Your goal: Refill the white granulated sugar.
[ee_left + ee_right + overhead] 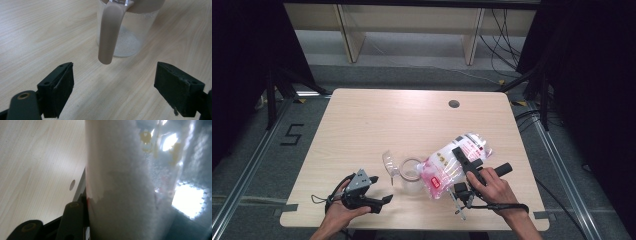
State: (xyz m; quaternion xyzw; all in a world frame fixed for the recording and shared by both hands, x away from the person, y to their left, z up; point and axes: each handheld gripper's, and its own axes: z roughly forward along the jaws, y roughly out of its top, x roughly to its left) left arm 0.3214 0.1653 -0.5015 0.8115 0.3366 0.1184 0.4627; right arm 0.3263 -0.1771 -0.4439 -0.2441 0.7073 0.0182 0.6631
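Sugar-like white grains fill the clear plastic bag (120, 195) that sits between the jaws of the right gripper (467, 167); in the right gripper view the bag's bulging side presses against the inner face of the one jaw that can be seen, while the far jaw is hidden behind the plastic, so the gripper is clamped on the bag. From the high view the bag (447, 167) is held tilted, its red-printed lower end pointing down towards a clear jar (410, 175) just beside it, its upper end with red lettering reaching past the jaws and away from the person. The right hand (494, 190) grips the black handle behind the jaws, and a cable loops off towards the table's near edge. The left gripper (379, 200) has its jaws wide apart with nothing between them; in the left gripper view the two black pads (63, 86) stand on either side of bare wood, and the jar (125, 37) stands just ahead of the gap, a beige strap-like handle (110, 32) hanging down its front without touching either pad. A thin layer of white grains lies in the jar's bottom. The left hand (339, 210) holds that gripper low over the light wooden table (362, 125), near its front edge. A clear lid (389, 162) lies beside the jar.
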